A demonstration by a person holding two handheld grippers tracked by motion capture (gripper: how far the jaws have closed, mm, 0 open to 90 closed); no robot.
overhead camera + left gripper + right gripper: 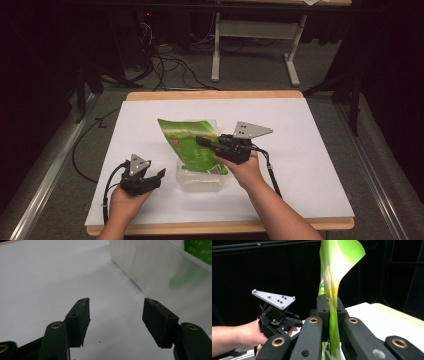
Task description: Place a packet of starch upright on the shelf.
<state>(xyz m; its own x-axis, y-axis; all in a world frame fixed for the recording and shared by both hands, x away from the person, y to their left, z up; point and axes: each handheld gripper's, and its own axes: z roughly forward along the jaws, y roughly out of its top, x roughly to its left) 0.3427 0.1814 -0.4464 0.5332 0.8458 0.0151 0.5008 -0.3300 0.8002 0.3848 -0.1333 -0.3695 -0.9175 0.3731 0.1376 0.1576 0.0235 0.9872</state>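
- green pouch stands partly down in the clear plastic container, its lower end inside and its upper half leaning up and away above the rim.
- progress, as a judgement: the pouch looks about halfway between in and out of the box; whether it is going in or coming out i cannot tell, and it is not yet fully either way.
- right gripper has its jaws together on the pouch; in the right gripper view the green film runs up between the two pads, pinched flat, and flares out above them.
- left gripper rests on the white table sheet, jaws apart with nothing between them; the container wall stands just ahead and to the right of its tips, not touching.
- what seems left: the left gripper may need to steady the box while the right one moves the pouch.
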